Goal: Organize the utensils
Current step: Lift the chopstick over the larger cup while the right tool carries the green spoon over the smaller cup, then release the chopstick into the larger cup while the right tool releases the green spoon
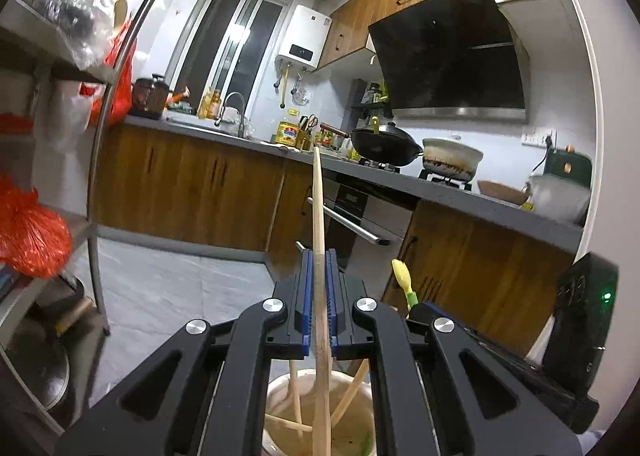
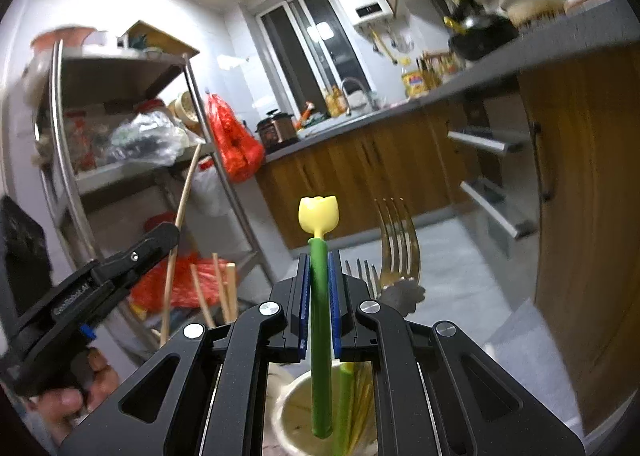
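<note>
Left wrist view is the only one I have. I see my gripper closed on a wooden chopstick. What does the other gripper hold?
Observer: The right gripper is shut on a green utensil handle topped with a yellow tulip.
Operator: Is something under it?
Observer: Yes, a white cup with another green stem and yellowish sticks inside.
Operator: Any forks nearby?
Observer: A gold fork stands just right of the gripper, tines up, beside a silver one.

Wood cabinets [image 1: 180, 183], grey counter [image 1: 440, 191], dark window [image 1: 240, 51] (night), steel rack [image 2: 132, 103]
</note>
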Demonstrator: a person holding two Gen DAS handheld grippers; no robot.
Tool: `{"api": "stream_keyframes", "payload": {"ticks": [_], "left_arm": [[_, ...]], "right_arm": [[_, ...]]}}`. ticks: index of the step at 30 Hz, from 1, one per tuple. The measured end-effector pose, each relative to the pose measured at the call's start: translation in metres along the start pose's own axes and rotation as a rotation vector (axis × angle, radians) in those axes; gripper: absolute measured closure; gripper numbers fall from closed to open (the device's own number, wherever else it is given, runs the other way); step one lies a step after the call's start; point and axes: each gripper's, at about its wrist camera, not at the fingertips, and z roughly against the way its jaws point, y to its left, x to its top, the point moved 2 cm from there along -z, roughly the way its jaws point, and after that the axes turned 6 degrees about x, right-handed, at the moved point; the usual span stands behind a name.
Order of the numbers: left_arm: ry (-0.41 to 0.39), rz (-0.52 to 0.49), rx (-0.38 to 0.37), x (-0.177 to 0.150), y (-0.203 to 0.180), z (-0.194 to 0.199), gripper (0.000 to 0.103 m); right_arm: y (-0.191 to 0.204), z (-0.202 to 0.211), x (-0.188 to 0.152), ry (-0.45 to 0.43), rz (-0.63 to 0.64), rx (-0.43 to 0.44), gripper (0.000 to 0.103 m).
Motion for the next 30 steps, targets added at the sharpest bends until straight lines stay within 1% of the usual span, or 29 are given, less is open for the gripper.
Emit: {"api": "stream_keyframes", "payload": {"ticks": [5, 9, 12, 16, 20, 22, 26, 30], "left_arm": [[-0.011, -0.05, 0.013, -0.012, -0.008, 0.002, 0.097], [-0.01, -0.081, 0.003, -0.02, -0.008, 0.012, 0.097], [0.009, -0.084, -0.018, -0.024, -0.006, 0.019, 0.097], [0.044, -0.114, -0.025, -0.029, -0.006, 0.03, 0.097], [0.121, -0.141, -0.03, -0.036, -0.004, 0.036, 0.097], [0.148, -0.149, -0.027, -0.04, -0.002, 0.04, 0.098], [0.197, -0.132, -0.002, -0.045, 0.006, 0.041, 0.098], [0.215, -0.13, 0.014, -0.047, 0.009, 0.041, 0.098]], "right_arm": [[0.004, -0.009, -0.012, 0.014, 0.084, -0.048, 0.093], [0.011, -0.003, -0.021, 0.036, 0.151, -0.046, 0.093], [0.011, 0.005, -0.025, 0.055, 0.158, -0.028, 0.093], [0.011, 0.017, -0.026, 0.086, 0.152, -0.005, 0.093], [0.005, 0.026, -0.031, 0.132, 0.107, 0.015, 0.093], [0.005, 0.028, -0.034, 0.157, 0.095, 0.034, 0.093], [0.012, 0.022, -0.044, 0.22, 0.106, 0.059, 0.093], [0.019, 0.014, -0.046, 0.259, 0.121, 0.06, 0.093]]}}
